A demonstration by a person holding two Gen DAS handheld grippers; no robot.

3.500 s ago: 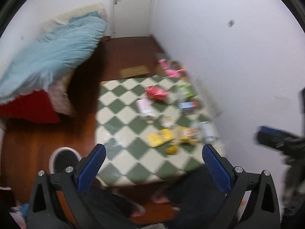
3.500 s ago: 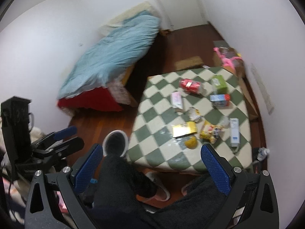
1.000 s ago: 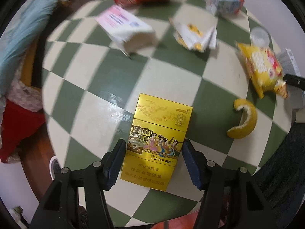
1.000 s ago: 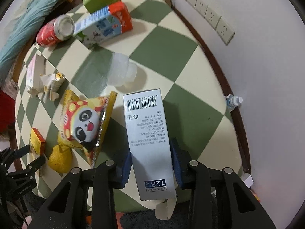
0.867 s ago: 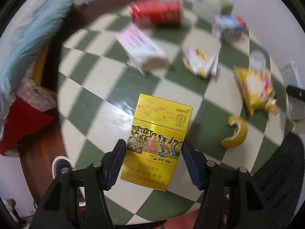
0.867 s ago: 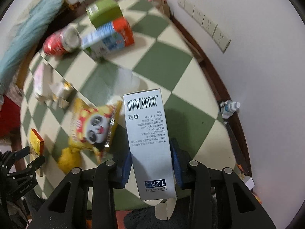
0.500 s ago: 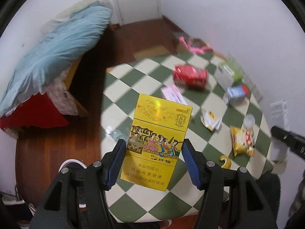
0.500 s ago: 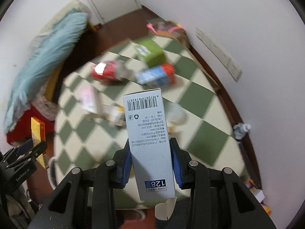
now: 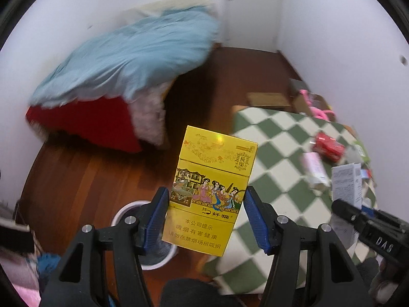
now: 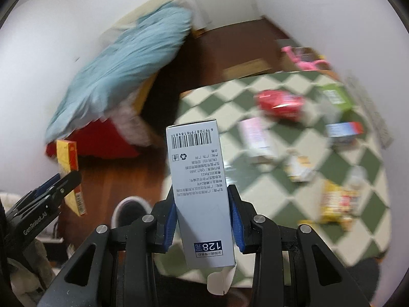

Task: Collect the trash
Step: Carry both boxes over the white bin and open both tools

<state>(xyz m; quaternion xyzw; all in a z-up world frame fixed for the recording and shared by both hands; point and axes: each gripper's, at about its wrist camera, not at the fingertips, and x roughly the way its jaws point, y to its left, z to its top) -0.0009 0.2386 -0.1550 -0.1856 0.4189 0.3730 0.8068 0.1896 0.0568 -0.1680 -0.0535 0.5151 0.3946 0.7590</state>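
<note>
My left gripper point(image 9: 205, 215) is shut on a yellow cigarette pack point(image 9: 212, 186) and holds it in the air above the wooden floor, left of the table. My right gripper point(image 10: 202, 220) is shut on a tall grey-white carton point(image 10: 200, 194) with a barcode, held up over the table's left edge. A white round bin point(image 9: 122, 211) stands on the floor under the left gripper; it also shows in the right wrist view point(image 10: 129, 208). In the right wrist view the left gripper point(image 10: 51, 189) with the yellow pack point(image 10: 70, 174) is at the left.
The green-and-cream checked table point(image 10: 329, 179) holds a red can point(image 10: 281, 103), a pink packet point(image 10: 257, 138), a green box point(image 10: 334, 97), a blue-red carton point(image 10: 343, 130), crumpled paper point(image 10: 299, 170) and a yellow snack bag point(image 10: 337, 204). A bed with a blue quilt point(image 9: 127, 58) stands at the back left.
Both grippers have lifted their boxes off the table and swung left, away from the table top and toward the floor and the white bin. Both stay shut.
</note>
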